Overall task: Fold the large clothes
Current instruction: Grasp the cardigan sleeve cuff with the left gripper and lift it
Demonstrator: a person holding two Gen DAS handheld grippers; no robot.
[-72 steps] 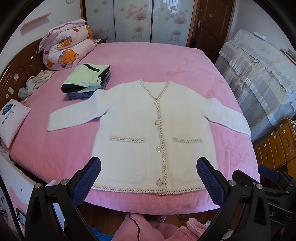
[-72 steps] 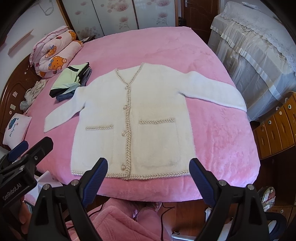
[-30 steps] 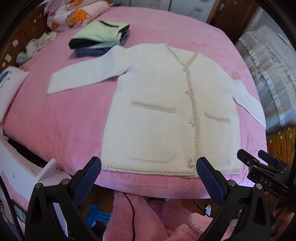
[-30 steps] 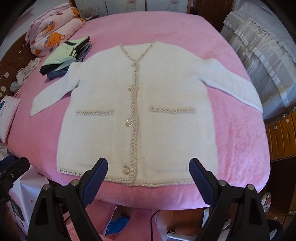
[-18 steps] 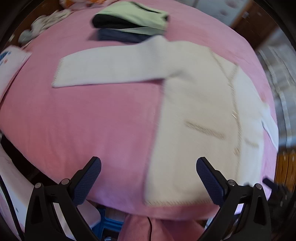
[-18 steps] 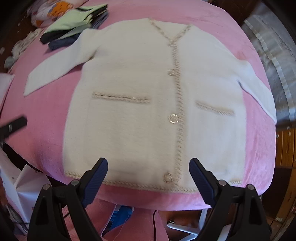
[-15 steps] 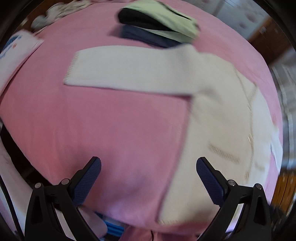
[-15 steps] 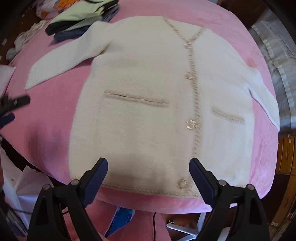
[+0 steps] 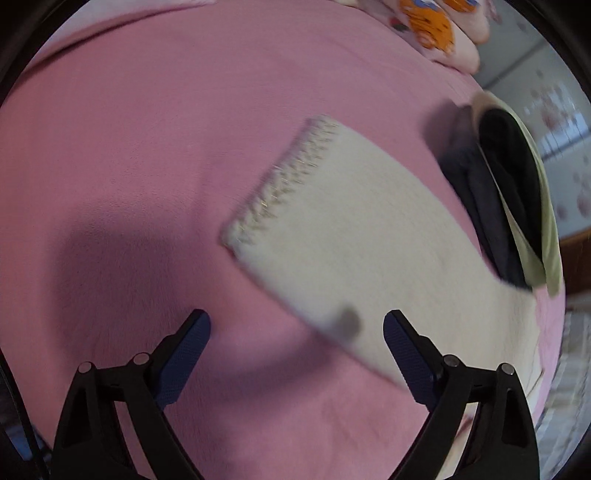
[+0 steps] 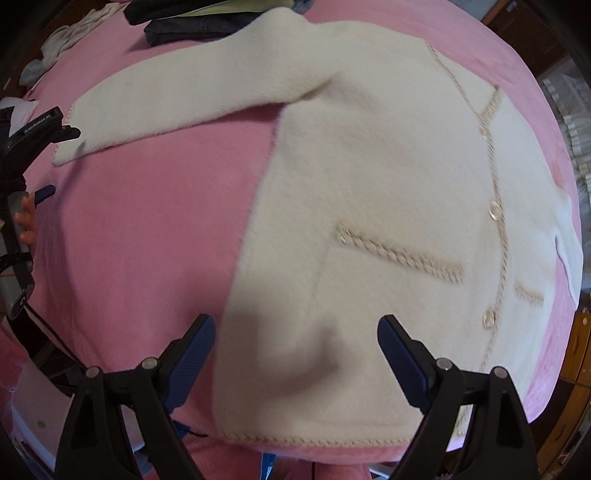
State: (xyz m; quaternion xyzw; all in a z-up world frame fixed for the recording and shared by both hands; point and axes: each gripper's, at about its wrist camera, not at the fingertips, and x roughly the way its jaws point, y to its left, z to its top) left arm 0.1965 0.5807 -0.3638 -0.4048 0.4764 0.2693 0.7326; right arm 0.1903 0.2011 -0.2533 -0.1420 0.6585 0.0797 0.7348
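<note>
A white cardigan (image 10: pixel 373 177) with braided trim and buttons lies flat on the pink bed (image 10: pixel 147 236). Its left sleeve (image 9: pixel 362 240) stretches out, with the trimmed cuff (image 9: pixel 280 184) close in front of my left gripper (image 9: pixel 297 332). That gripper is open and empty, low over the bed just short of the sleeve's edge. My right gripper (image 10: pixel 295 336) is open and empty over the cardigan's lower left corner near the hem (image 10: pixel 314 441). The left gripper also shows in the right wrist view (image 10: pixel 33 129) beside the cuff.
A stack of folded clothes (image 9: pixel 506 192), green on dark, lies beyond the sleeve and shows in the right wrist view (image 10: pixel 192 18). A cartoon-print quilt (image 9: pixel 436 26) sits at the far end. Wooden drawers (image 10: pixel 576 354) stand right of the bed.
Both grippers have dropped close to the bed. The left one has swung left to the sleeve cuff. The right one has moved to the cardigan's lower left corner. Both stay open.
</note>
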